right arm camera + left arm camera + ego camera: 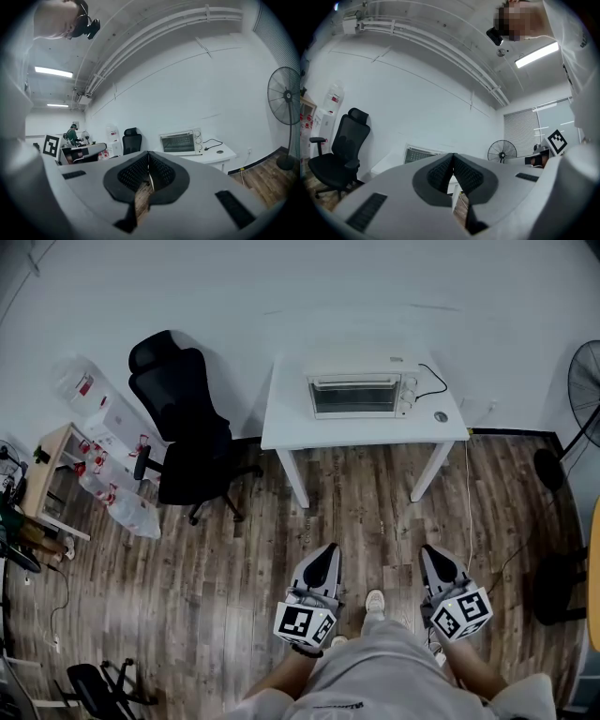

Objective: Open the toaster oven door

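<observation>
A silver toaster oven [361, 395] with its glass door closed stands on a white table [291, 427] against the far wall; it also shows in the right gripper view [182, 142] and partly behind the jaws in the left gripper view [419, 154]. My left gripper [323, 555] and right gripper [431, 556] hang low over the wood floor, a good way short of the table. Both are shut with nothing between their pads.
A black office chair [183, 427] stands left of the table. A black cable [436, 381] and a small round thing [441, 416] lie on the table's right end. A fan [586, 381] stands at the right; a water dispenser [94, 399] and shelf at the left.
</observation>
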Motion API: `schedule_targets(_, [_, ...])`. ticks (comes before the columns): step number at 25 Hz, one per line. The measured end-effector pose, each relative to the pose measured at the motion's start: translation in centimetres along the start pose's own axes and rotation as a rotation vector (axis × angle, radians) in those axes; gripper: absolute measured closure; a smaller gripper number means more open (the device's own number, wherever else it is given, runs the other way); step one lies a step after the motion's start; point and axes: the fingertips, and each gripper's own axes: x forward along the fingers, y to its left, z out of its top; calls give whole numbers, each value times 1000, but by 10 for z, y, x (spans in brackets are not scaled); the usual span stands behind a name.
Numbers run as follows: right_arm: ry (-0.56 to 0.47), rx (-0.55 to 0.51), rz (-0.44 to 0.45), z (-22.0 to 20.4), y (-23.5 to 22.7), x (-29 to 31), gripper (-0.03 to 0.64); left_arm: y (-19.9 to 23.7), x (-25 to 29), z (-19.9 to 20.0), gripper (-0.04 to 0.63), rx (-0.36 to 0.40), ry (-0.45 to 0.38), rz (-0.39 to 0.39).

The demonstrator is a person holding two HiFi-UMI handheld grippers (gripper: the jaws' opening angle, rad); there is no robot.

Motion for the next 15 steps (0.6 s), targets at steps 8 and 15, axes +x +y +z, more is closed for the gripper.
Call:
schedule_targets(8, [4,7,49,22,-64,55,600,9,87,-8,589,-13,24,25])
schedule_targets(15, [18,11,84,32,-115,86,600,10,146,-19,589,-51,14,45])
